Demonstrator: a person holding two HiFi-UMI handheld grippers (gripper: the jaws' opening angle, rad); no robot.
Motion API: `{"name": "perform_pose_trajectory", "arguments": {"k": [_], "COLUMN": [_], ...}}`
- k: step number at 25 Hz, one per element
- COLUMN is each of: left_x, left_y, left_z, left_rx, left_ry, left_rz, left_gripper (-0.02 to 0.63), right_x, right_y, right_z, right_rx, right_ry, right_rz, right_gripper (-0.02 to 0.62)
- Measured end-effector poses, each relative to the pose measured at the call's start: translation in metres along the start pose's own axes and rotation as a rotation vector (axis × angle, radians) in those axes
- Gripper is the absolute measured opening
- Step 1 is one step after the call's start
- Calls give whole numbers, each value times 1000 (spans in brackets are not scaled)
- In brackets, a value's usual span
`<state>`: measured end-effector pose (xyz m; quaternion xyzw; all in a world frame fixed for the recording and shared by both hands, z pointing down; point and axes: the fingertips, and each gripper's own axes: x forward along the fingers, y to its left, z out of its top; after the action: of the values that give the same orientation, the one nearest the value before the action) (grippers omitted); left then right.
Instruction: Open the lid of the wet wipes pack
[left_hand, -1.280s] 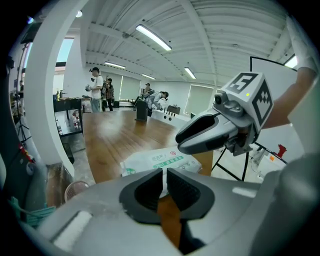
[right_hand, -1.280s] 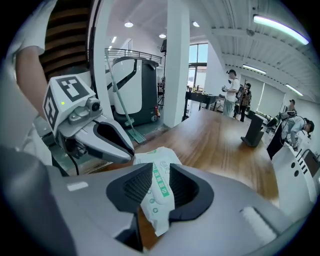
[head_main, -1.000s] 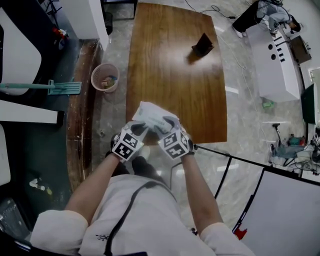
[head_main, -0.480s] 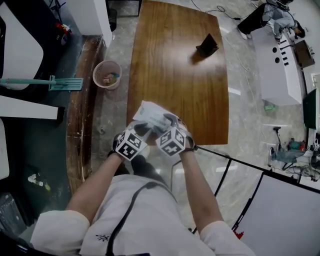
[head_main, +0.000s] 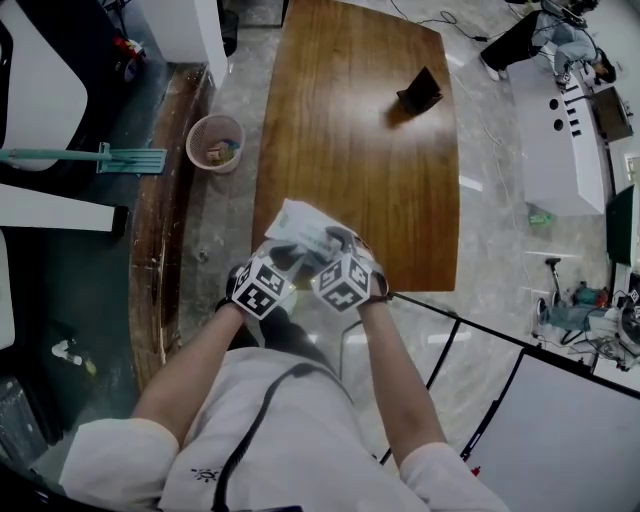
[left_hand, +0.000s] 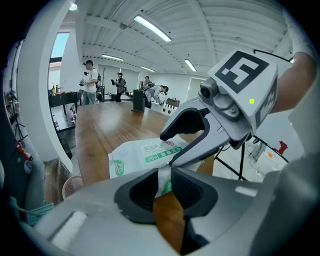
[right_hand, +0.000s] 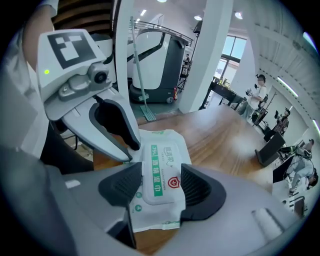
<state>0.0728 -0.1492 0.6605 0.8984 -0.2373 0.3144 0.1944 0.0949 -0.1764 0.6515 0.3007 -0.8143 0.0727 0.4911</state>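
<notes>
The white wet wipes pack (head_main: 298, 230) with green print hangs over the near end of the wooden table (head_main: 350, 130). My left gripper (head_main: 287, 256) is shut on the pack's near edge, and the film shows pinched between its pads (left_hand: 164, 184). My right gripper (head_main: 335, 246) reaches in from the right. Its jaws (right_hand: 161, 187) straddle the oval lid (right_hand: 161, 176), one pad at each long side. They have widened within the last second and I see no firm squeeze on the lid. The lid lies flat and closed.
A black stand (head_main: 420, 92) sits at the table's far end. A pink waste bin (head_main: 214, 143) and a teal mop (head_main: 100, 158) are on the floor to the left. A white counter (head_main: 560, 120) stands at the right. People stand far off (left_hand: 90, 82).
The right gripper's marker cube has rolled a little on the spot. The left gripper and the pack stay where they were.
</notes>
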Motion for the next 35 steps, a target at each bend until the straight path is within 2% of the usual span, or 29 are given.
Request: {"name": "perform_pose_trajectory", "arguments": {"k": [3,7,15,21,35], "left_x": [1,2,3,4,7], "left_y": [1,1,4,4,5], "left_z": [-1,-1,-2,-3,-1], "left_rx": [3,1,-21,-24,-14], "left_ry": [4,7,10,8,0], "left_rz": [3,7,9,21,33], "left_gripper": [81,81,63,61,61], "right_x": [0,3,5,2,3], "right_y": [-3,-7,-6,-8,-11], "right_z": [0,-1,-6,-4,-7], "right_rx": [-10,20,140,200,278], "right_ry": [-5,-1,9,-1,2], "right_rz": [-1,43,169,224,359], "right_gripper": [270,302,296,299,299]}}
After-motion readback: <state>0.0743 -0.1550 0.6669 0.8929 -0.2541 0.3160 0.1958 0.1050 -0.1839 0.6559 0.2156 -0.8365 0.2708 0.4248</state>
